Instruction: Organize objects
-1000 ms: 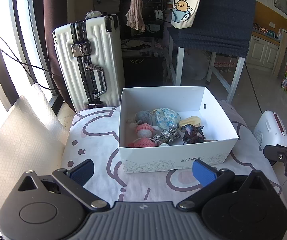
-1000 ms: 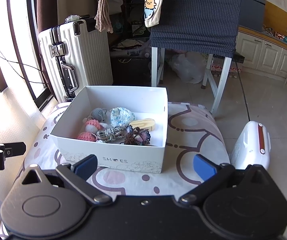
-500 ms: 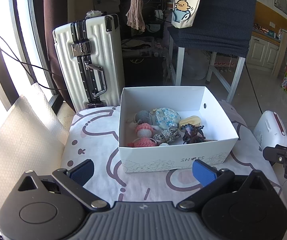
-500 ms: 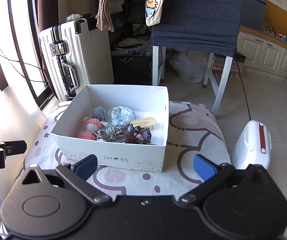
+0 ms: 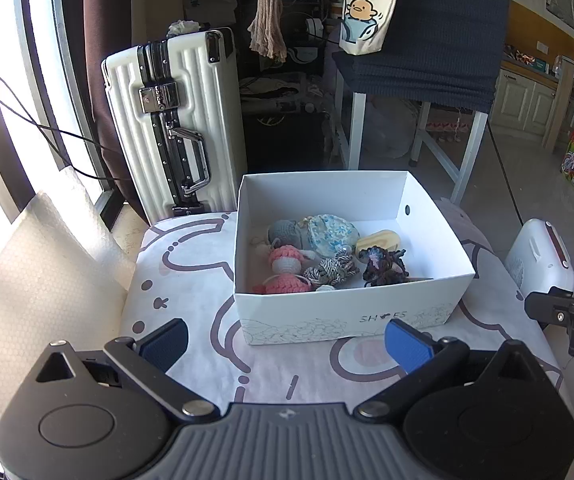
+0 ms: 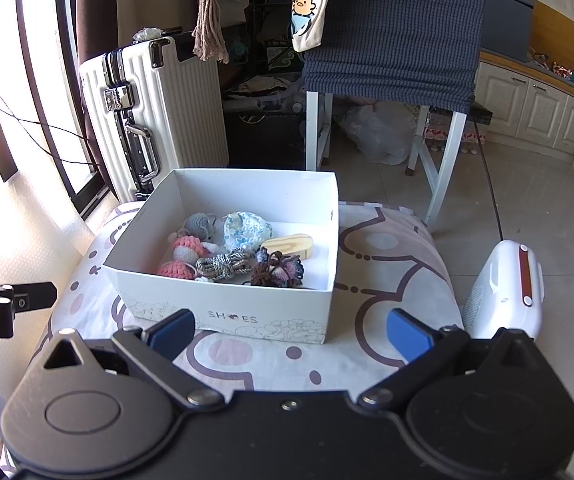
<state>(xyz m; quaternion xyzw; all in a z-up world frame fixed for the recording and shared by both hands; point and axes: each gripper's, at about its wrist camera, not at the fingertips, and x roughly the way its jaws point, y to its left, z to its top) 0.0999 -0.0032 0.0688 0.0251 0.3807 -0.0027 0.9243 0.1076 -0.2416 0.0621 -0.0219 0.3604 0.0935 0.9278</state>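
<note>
Right wrist view nudged closer vs 1 s ago, shoe box unmoved, both hand-held grippers wide apart, empty.

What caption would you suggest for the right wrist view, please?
Open right gripper facing a white shoe box of small crocheted items on a patterned cloth.

A white suitcase stands beside a draped chair.
</note>
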